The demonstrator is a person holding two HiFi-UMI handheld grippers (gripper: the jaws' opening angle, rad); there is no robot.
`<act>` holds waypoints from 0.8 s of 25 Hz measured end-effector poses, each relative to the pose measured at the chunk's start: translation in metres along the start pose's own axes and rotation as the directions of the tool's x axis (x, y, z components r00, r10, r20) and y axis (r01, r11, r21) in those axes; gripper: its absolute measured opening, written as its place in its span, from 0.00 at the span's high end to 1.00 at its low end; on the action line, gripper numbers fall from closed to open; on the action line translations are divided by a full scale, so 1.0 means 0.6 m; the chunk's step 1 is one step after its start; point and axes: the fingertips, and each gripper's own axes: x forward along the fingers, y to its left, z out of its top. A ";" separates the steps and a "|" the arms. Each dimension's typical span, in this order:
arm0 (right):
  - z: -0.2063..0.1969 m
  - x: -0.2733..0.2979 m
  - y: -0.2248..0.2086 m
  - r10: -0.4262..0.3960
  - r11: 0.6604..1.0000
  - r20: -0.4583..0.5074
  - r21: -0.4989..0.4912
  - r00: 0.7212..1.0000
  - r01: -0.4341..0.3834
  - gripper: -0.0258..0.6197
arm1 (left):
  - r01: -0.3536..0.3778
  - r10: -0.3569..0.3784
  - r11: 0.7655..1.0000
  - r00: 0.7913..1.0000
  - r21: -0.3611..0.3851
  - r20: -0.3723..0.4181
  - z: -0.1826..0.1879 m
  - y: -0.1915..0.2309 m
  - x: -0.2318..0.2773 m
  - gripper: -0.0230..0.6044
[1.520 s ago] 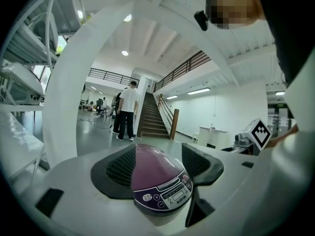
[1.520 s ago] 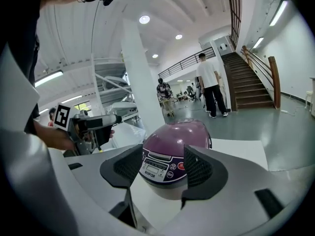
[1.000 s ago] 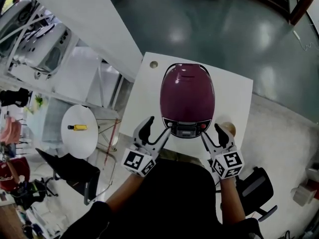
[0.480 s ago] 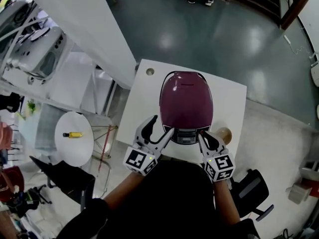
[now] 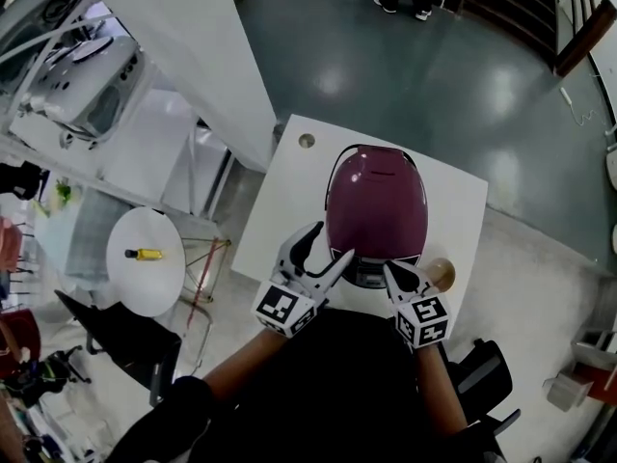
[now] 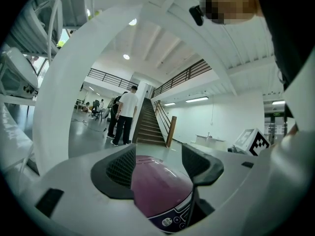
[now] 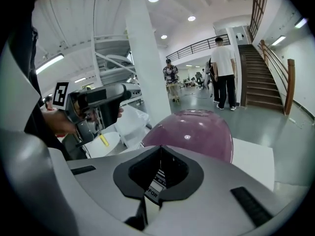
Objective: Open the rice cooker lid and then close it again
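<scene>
The purple rice cooker stands on a white square table with its lid down and its control panel facing me. My left gripper is open at the cooker's front left corner. In the left gripper view the cooker shows between and just beyond the left gripper jaws. My right gripper is at the front right of the cooker, beside the panel. Its jaws have just been closing and now meet with nothing between them, as the right gripper view shows, the cooker right ahead.
A round wooden piece lies on the table at my right gripper's right. A small hole marks the table's far left corner. A round side table with a yellow item and a black chair stand at left. People stand near stairs beyond.
The right gripper's jaws have gone from wide open to shut, empty. Both grippers have moved in closer to the cooker's front.
</scene>
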 end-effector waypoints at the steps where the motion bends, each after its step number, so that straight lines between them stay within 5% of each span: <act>1: -0.004 0.005 0.001 0.005 1.000 -0.013 0.001 1.000 -0.005 0.96 | 0.002 -0.002 1.000 1.000 -0.001 0.001 0.001 0.001 0.001 0.53; 20: -0.067 0.061 0.007 0.039 0.997 -0.146 0.074 0.989 -0.028 0.96 | -0.017 0.017 1.000 1.000 -0.018 -0.004 -0.019 0.037 -0.021 0.53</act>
